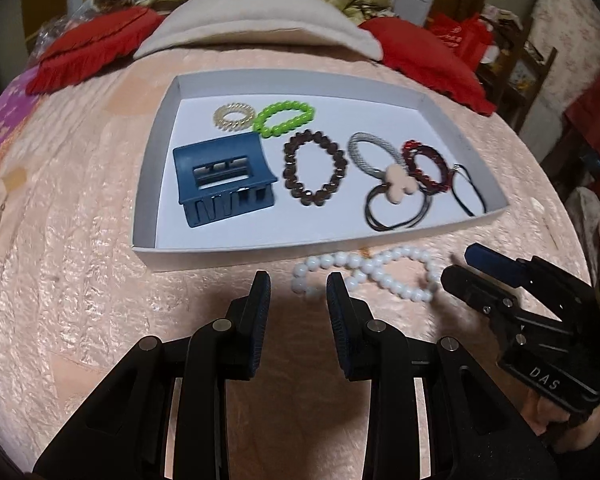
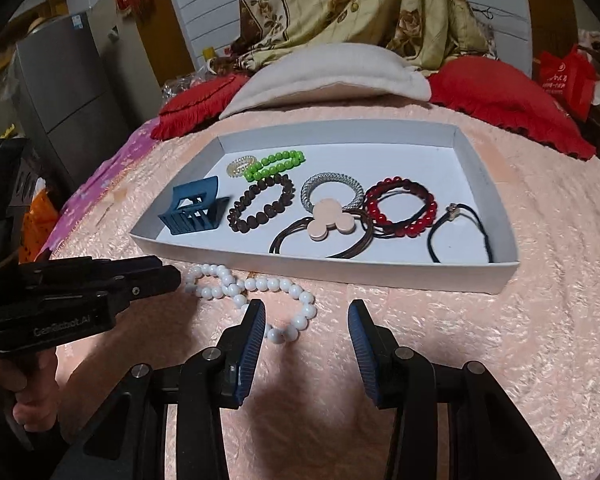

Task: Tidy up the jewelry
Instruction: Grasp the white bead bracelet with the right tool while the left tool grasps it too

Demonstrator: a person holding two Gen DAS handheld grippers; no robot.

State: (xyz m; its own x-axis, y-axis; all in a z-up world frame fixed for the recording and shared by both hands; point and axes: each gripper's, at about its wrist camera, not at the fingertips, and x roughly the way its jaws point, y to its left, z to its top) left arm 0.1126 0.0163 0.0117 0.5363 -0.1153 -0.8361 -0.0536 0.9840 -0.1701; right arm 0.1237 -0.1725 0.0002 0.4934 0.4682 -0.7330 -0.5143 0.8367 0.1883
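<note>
— Looking nearest first: are both tongs empty?
— Yes. The left tongs and right tongs both stand spread, pinching nothing, over the pink bedspread.
— And the white bead string?
— Lying twisted on the bedspread just near of the white tray; the right tongs' left finger hides part of it.
— Farther off?
— Inside the tray: blue claw clip, brown bracelet, green bracelet, and overlapping hair ties, hard to separate.
</note>
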